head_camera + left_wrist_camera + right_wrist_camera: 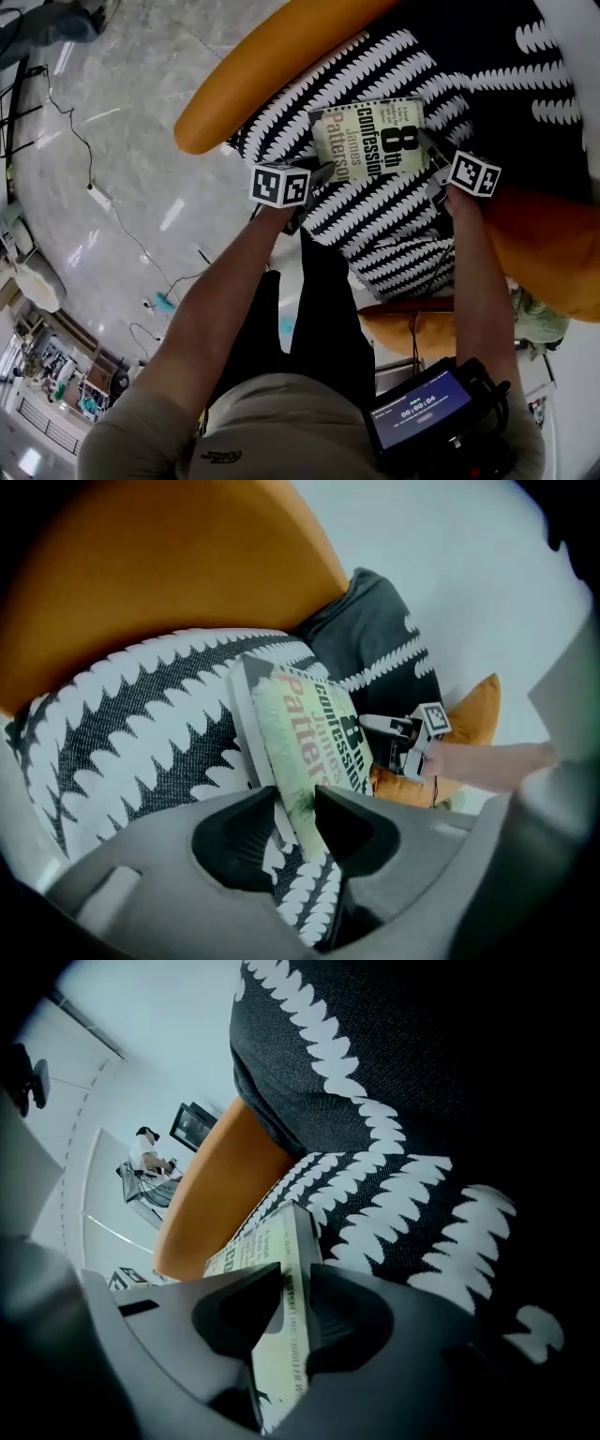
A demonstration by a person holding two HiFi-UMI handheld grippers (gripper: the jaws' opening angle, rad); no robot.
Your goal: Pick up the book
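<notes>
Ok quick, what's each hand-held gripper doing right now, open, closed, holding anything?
Left hand-held gripper: closed on the book.
Right hand-held gripper: closed on the same book, at its other edge.

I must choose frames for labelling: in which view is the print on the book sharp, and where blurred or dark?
Head view: book title sharp, evenly lit; glare streaks on the floor. Left gripper view: cover print soft, blurred near the jaws. Right gripper view: dim, dark corners, spine print blurred.

Pale green paperback book [368, 140], cover up, over black-and-white patterned cushion, clamped both ends.
</notes>
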